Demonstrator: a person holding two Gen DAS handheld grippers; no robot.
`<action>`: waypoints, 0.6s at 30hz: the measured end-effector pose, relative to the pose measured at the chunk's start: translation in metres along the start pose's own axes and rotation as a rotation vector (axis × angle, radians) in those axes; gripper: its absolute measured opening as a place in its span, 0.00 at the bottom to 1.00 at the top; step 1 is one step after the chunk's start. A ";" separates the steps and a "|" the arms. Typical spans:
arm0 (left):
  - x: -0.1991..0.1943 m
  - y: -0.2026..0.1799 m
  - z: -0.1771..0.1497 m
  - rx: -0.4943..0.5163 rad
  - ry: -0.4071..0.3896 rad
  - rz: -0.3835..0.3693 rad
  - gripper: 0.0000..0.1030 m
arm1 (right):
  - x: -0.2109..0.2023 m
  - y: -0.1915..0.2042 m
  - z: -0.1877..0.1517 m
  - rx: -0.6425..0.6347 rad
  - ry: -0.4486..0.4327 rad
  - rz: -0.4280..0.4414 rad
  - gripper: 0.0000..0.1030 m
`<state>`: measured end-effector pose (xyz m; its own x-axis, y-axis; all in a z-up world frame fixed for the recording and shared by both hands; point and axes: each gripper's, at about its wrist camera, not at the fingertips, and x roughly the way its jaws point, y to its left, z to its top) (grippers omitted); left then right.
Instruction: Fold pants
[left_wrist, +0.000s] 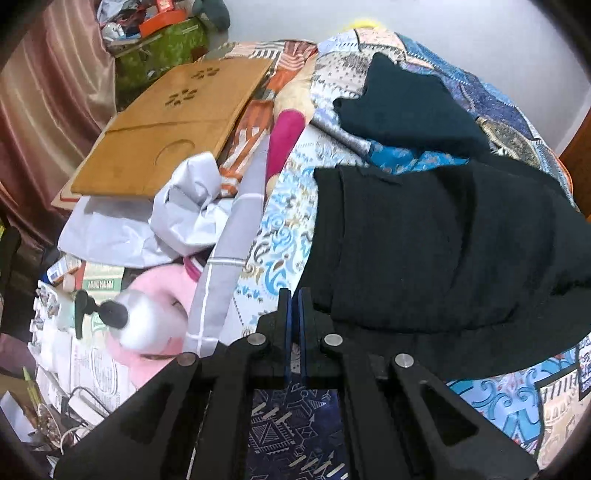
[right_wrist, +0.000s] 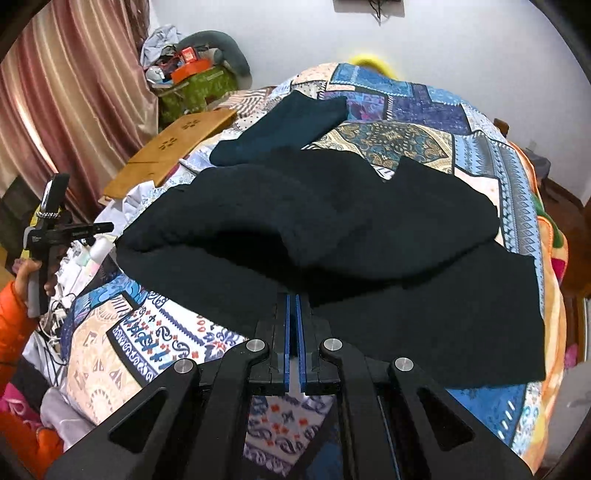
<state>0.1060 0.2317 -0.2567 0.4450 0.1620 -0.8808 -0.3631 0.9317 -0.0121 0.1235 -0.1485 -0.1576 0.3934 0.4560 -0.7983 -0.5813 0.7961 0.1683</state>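
1. At the far left of the right wrist view, a person's hand (right_wrist: 31, 271) in an orange sleeve (right_wrist: 14, 325) holds the left gripper's handle beside the bed

2. A wooden lap tray (left_wrist: 173, 125) with cut-out flower holes lies on the left side of the bed, with crumpled grey-white bedding (left_wrist: 184, 210) and a pink plush toy (left_wrist: 155, 317) nearer the camera

3. The left gripper (left_wrist: 294, 295) has its blue-padded jaws pressed together with nothing between them; its tips sit just at the left lower edge of the pants, over the patterned quilt (left_wrist: 280, 236)

4. The black pants (left_wrist: 443, 251) lie in the middle of the bed on the quilt, spread in thick soft layers; the fabric is matte and very dark, so seams are hard to make out, and one layer is doubled over another with a rounded fold bulging up

5. The right gripper (right_wrist: 294, 299) is likewise closed and empty, its tips at the near edge of the pants (right_wrist: 332, 236)

6. A second dark garment (right_wrist: 288, 125), teal-black, lies folded farther back, touching the pants' far edge

7. To the right, bare patchwork quilt (right_wrist: 491, 147) runs to the bed's edge
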 end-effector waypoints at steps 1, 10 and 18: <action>-0.003 -0.002 0.003 0.007 -0.011 0.000 0.02 | -0.006 -0.002 0.003 -0.002 -0.014 -0.006 0.06; -0.013 -0.062 0.061 0.135 -0.091 -0.055 0.29 | -0.021 -0.037 0.058 0.013 -0.141 -0.090 0.42; 0.006 -0.130 0.109 0.218 -0.146 -0.104 0.68 | 0.072 -0.112 0.105 0.132 0.007 -0.124 0.42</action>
<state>0.2446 0.1469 -0.2087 0.5894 0.0919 -0.8026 -0.1314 0.9912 0.0171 0.2914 -0.1628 -0.1732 0.4512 0.3489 -0.8214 -0.4298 0.8916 0.1426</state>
